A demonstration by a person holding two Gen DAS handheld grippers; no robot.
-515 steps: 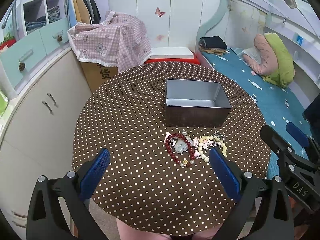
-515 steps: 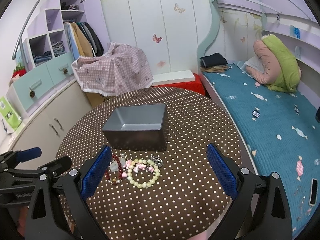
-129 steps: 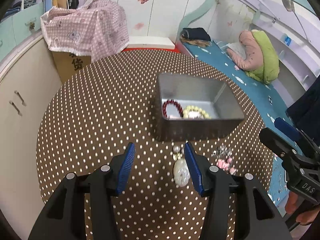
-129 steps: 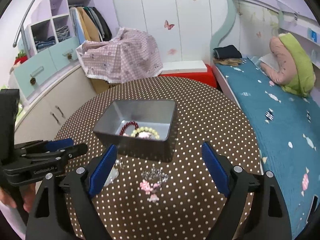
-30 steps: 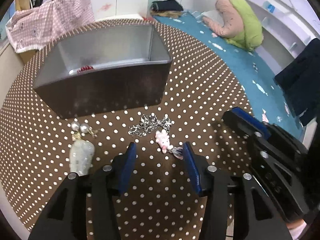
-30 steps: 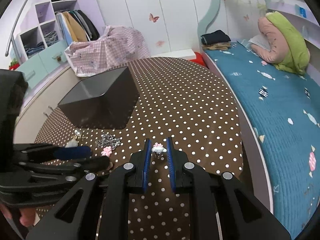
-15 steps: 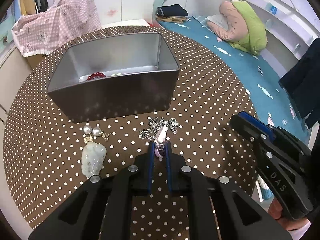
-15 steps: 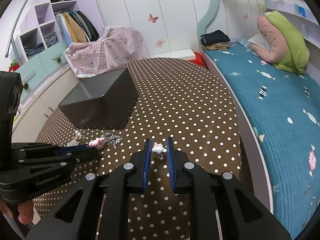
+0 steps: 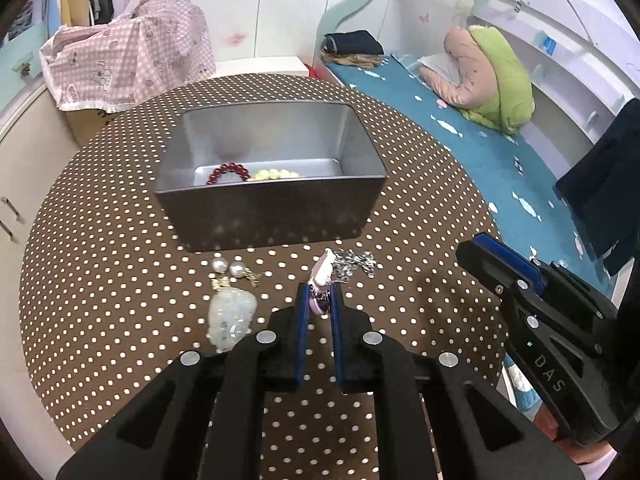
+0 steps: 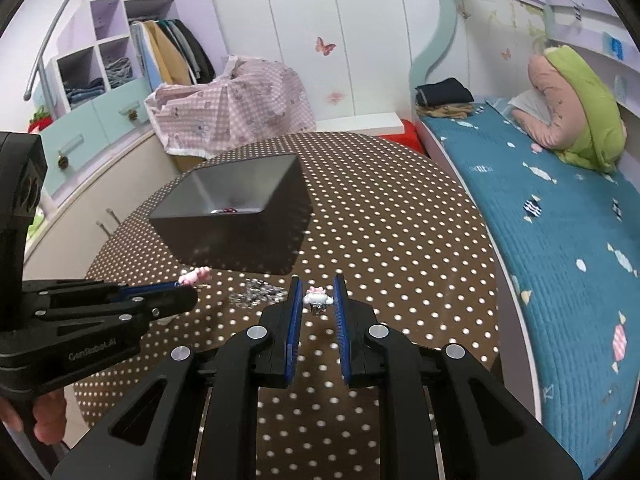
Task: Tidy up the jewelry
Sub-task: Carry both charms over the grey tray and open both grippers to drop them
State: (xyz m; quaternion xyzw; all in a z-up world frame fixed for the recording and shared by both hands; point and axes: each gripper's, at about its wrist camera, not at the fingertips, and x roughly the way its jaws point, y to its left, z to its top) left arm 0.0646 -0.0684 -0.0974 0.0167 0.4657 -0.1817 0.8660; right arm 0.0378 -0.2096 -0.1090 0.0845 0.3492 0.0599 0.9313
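My left gripper (image 9: 319, 296) is shut on a pink charm (image 9: 323, 276) and holds it just above the table, in front of the grey metal box (image 9: 272, 208). The box holds a red bead bracelet (image 9: 228, 171) and a pale yellow bead bracelet (image 9: 274, 174). My right gripper (image 10: 316, 298) is shut on a small white charm with a pink bow (image 10: 315, 297), lifted above the table to the right of the box (image 10: 232, 216). A silver chain (image 9: 354, 262), two pearl earrings (image 9: 230, 268) and a pale jade pendant (image 9: 232, 316) lie on the table.
The round table (image 9: 100, 240) has a brown polka-dot cloth. A bed with a teal cover (image 10: 560, 220) runs along the right. Cabinets (image 10: 80, 128) and a box draped in pink checked cloth (image 9: 128, 56) stand behind and left of the table.
My left gripper closed on the pink charm and lifted it off the table toward the box. My right gripper still holds the white charm and has barely moved.
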